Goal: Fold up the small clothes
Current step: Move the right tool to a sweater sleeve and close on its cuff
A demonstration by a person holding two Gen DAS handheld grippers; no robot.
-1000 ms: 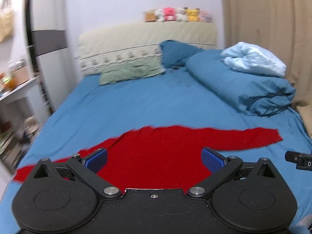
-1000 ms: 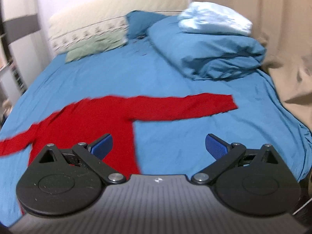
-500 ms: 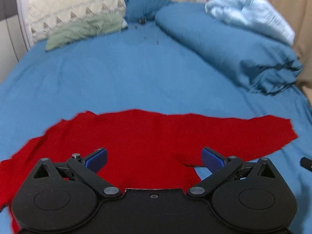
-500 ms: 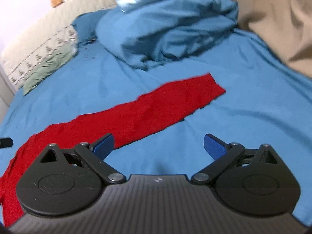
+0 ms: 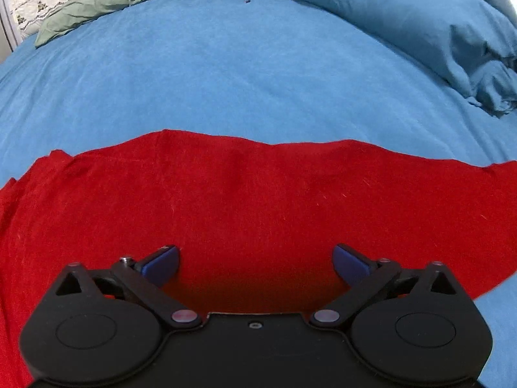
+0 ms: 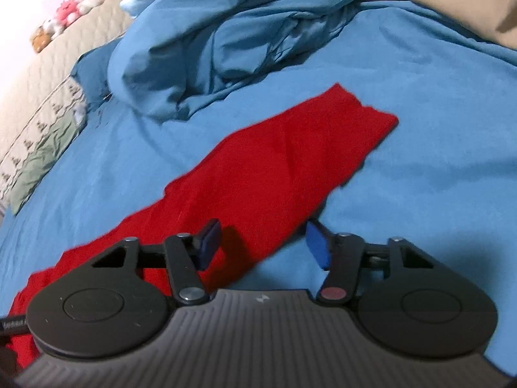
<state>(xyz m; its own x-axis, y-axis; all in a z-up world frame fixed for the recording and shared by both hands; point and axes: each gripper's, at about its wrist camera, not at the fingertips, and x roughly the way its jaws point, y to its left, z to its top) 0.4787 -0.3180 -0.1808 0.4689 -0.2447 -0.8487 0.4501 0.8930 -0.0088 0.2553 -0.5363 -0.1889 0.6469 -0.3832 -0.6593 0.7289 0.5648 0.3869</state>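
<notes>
under both our claws lies the red, soft knit long-sleeved top point(image 5: 258, 200), spread flat on the blue cotton bed sheet point(image 5: 226, 74). ahead of our left gripper point(image 5: 256, 260) we see its body as a wide band running off both sides of the view, with no fold in it that we can make out. our left gripper hangs low over that body with its jaws spread wide and nothing between them; whether the blue pads point(image 5: 163, 263) touch the cloth we cannot tell.

ahead of our right gripper point(image 6: 263, 244) one red sleeve point(image 6: 290, 155) stretches away up and to the right, its cuff end lying flat on the sheet. this claw's jaws are partly drawn in, straddling the near edge of the sleeve, with the left pad over red cloth and the right pad over bare sheet; they hold nothing yet.

we judge the task barely begun: the top is laid out, but no fold is made. still to do, as we read it: bring the sleeves in across the body, then fold the body.

beyond the sleeve, a heaped blue duvet point(image 6: 232, 42). far left of it, a pale green pillow point(image 5: 106, 3) and a quilted cream headboard point(image 6: 42, 87) with small plush toys point(image 6: 77, 9) on top.
</notes>
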